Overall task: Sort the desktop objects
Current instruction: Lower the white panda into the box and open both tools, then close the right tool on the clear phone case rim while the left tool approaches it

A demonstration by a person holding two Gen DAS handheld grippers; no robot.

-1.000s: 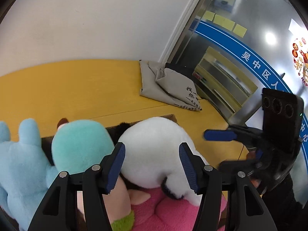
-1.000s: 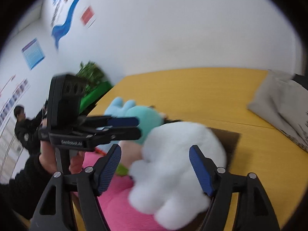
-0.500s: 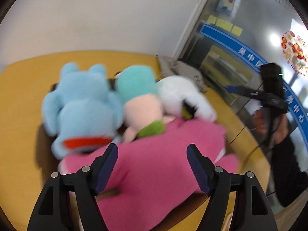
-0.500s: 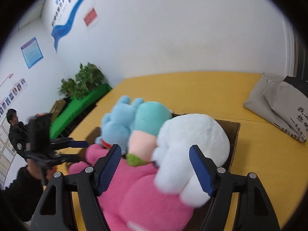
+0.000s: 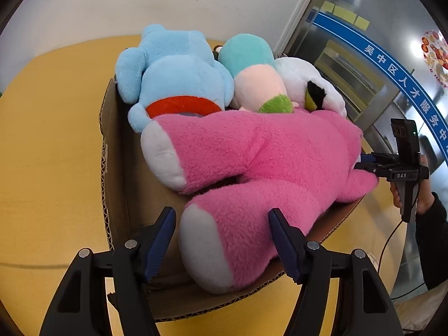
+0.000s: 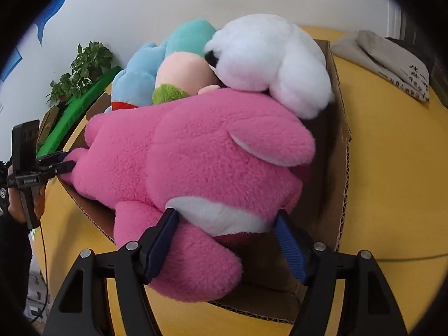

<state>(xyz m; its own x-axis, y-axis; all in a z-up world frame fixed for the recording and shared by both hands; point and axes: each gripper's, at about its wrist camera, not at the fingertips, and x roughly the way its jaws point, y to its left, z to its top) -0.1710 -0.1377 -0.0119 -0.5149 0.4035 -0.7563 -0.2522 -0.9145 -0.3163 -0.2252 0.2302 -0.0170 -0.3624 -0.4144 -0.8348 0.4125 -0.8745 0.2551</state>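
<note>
**Four soft toys packed into a cardboard box on the yellow table**

In the left wrist view a cardboard box (image 5: 112, 151) fills the middle of the frame on a yellow table (image 5: 50, 140). A big pink plush (image 5: 260, 162) lies across the near part of the box, its grey-soled foot hanging over the lower edge. Behind it, in the upper middle, sit a light blue plush (image 5: 179, 78) with a red collar, a teal and peach plush (image 5: 252, 67), and a white plush (image 5: 305, 81), all pressed together.

The left gripper (image 5: 222, 240) sits at the bottom of the frame with its tongs spread apart, one on each side of the pink foot, not clamped on it. The right gripper (image 5: 364, 165) shows at the right edge of this view, its tips touching or just beside the pink plush; whether those tips are parted cannot be told here.

In the right wrist view the right gripper's tongs stand apart at the bottom, on either side of the pink plush's white muzzle. A folded grey bag (image 6: 392, 58) lies at the upper right, and a potted plant (image 6: 81, 70) stands at the upper left.
</note>
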